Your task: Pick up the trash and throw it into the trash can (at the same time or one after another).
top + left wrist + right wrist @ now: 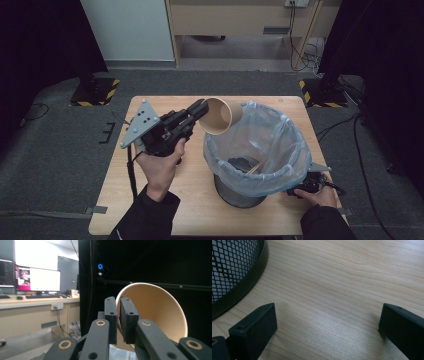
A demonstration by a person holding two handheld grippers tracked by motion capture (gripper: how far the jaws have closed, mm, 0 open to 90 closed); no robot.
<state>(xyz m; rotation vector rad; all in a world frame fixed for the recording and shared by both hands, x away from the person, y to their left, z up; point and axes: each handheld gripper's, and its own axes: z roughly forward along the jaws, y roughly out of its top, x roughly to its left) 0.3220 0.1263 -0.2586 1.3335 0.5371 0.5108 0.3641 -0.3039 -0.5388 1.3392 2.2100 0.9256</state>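
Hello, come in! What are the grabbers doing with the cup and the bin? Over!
Left gripper shut on paper cup, tilted at the bin's rim. Right gripper open, empty, beside the bin. Nothing blocking the bag opening.

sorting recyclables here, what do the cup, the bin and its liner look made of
Cup: looks like paper, matte tan inside and out, thin rolled rim.
Bin: seemingly metal mesh, black diamond lattice with a solid black base band.
Liner: thin plastic film, translucent bluish, crinkled and glossy over the rim.
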